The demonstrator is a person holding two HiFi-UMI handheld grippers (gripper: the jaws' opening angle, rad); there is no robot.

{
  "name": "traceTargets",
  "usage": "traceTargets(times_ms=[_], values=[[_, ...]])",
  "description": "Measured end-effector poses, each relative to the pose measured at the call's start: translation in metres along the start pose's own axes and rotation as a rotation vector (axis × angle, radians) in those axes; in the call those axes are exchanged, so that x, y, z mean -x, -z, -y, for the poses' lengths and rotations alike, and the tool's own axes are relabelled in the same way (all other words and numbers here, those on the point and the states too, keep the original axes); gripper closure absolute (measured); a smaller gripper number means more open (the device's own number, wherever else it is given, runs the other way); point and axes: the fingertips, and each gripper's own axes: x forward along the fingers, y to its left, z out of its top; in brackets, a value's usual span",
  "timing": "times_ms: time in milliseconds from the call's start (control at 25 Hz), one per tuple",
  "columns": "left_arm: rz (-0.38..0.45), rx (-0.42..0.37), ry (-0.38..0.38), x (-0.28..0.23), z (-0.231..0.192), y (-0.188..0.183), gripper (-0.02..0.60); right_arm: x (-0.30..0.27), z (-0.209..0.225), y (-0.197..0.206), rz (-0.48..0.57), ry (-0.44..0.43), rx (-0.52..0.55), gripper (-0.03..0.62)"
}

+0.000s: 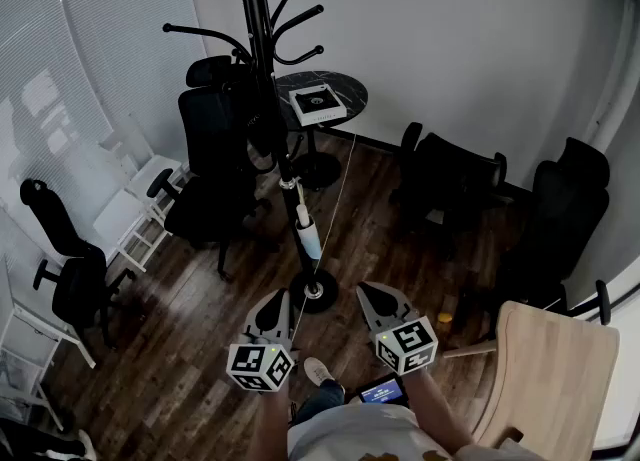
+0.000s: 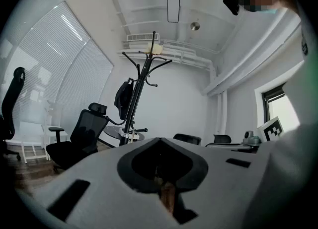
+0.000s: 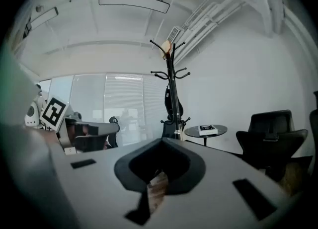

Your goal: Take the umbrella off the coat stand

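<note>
A black coat stand (image 1: 262, 59) rises from a round base (image 1: 313, 290) on the wooden floor ahead of me. A dark folded umbrella (image 1: 264, 132) hangs along its pole, with a pale end (image 1: 307, 234) low down; it also shows as a dark bundle (image 2: 122, 100) on the stand (image 2: 139, 91) in the left gripper view and as the umbrella (image 3: 172, 103) on the stand (image 3: 170, 81) in the right gripper view. My left gripper (image 1: 277, 300) and right gripper (image 1: 369, 292) are held low by my body, short of the base. Both are shut with nothing in them (image 2: 159, 139) (image 3: 161, 140).
Black office chairs (image 1: 212, 164) (image 1: 445, 184) (image 1: 565, 219) (image 1: 70, 259) ring the stand. A round dark table (image 1: 345, 91) behind it carries a white box (image 1: 317, 103). White chairs (image 1: 130, 199) stand left, a wooden chair (image 1: 545, 369) at my right. A thin cable (image 1: 340, 194) crosses the floor.
</note>
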Motion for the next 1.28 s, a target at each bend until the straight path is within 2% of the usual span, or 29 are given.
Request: traceTargets(times_ms=[480, 680, 840, 1280], values=[[0.005, 0.007, -0.014, 0.003, 0.000, 0.001, 0.561, 0.005, -0.002, -0.006, 0.034, -0.014, -0.018, 0.582], [0.019, 0.016, -0.005, 0.002, 0.008, -0.001, 0.561, 0.012, -0.003, -0.009, 0.037, -0.002, 0.056, 0.582], [0.014, 0.016, -0.002, 0.000, 0.015, 0.002, 0.561, 0.017, -0.004, -0.005, 0.028, -0.023, 0.056, 0.582], [-0.035, 0.024, 0.028, -0.046, 0.014, 0.018, 0.561, 0.002, 0.029, 0.006, 0.003, 0.001, 0.018, 0.582]])
